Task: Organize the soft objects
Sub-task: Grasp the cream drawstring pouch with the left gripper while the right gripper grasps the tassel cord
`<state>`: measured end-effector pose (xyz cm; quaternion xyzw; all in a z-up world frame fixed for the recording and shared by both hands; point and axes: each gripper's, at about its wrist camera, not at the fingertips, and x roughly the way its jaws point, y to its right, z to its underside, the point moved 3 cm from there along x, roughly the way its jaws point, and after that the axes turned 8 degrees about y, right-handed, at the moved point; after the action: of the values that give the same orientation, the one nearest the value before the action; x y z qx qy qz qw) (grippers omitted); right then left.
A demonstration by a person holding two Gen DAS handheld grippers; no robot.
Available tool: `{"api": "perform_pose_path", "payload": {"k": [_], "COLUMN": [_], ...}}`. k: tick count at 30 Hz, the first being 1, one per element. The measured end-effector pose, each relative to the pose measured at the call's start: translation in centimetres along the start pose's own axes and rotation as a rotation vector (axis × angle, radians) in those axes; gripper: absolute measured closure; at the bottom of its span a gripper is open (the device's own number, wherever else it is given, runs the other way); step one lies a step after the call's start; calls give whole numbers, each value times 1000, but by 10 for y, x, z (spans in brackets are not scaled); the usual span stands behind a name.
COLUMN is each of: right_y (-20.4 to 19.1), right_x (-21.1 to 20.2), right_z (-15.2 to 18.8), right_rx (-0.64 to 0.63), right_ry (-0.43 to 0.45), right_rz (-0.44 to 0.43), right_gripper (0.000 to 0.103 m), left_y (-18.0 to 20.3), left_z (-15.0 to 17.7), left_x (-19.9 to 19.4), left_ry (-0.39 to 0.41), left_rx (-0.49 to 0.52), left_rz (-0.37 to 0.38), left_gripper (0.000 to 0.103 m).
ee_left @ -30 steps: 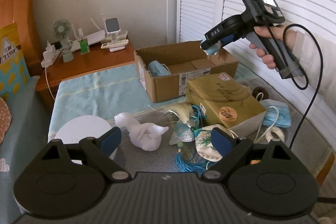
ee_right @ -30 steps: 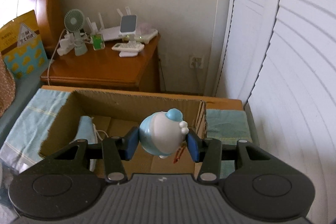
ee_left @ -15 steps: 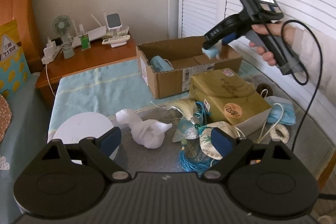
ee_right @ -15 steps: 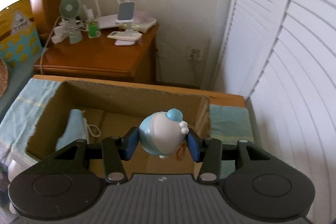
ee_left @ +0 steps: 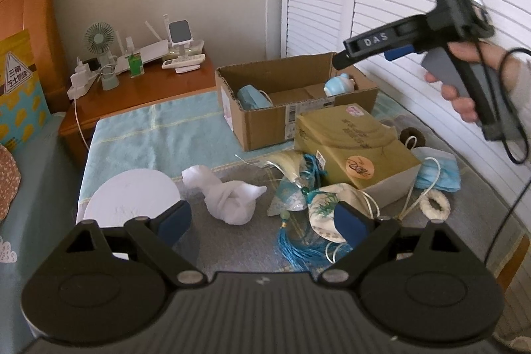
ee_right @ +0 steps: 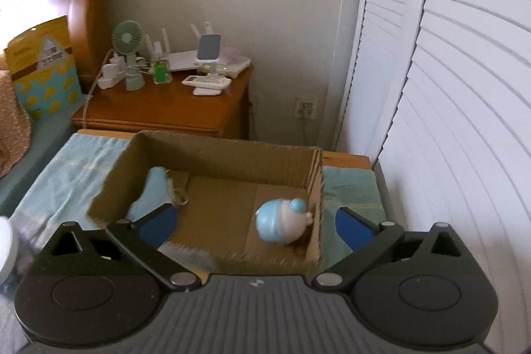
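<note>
Released since the earlier frame, the blue toy (ee_right: 282, 223) is now found inside the cardboard box (ee_right: 212, 151), against its right wall (a blue mask (ee_right: 151, 191) lies at the left end). Right gripper (ee_right: 255, 223) is spread wide above it; left gripper (ee_left: 262, 219) is held spread over the white cloth (ee_left: 229, 199).

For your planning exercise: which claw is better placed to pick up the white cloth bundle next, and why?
Left. The left claw is open and low, with the white cloth bundle just ahead between its fingers. The right claw, also open, is up over the cardboard box, farther from it.
</note>
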<state>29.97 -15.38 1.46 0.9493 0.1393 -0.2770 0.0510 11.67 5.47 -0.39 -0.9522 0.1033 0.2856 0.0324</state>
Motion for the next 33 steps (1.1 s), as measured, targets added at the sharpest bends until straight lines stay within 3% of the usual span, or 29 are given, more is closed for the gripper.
{"api": "perform_pose_path", "payload": {"k": [10, 16, 20, 27, 33], "right_y": [-26, -26, -25, -19, -19], "right_x": [-72, -101, -111, -115, -111], "right_z": [51, 90, 118, 163, 185], "right_rx": [-1, 20, 8, 13, 13], "right_ry": [40, 14, -15, -99, -150], "right_rz": [-36, -48, -31, -13, -28], "right_gripper": [0, 0, 0, 0, 0], "left_y": [10, 12, 17, 32, 37], "left_z": [13, 26, 35, 44, 46], "left_x": [-5, -4, -3, -2, 6], "left_ry": [-26, -46, -50, -22, -34], "left_rx": [-10, -42, -49, 59, 75], "left_rz": [34, 64, 89, 79, 128], "left_gripper": [7, 7, 5, 3, 3]}}
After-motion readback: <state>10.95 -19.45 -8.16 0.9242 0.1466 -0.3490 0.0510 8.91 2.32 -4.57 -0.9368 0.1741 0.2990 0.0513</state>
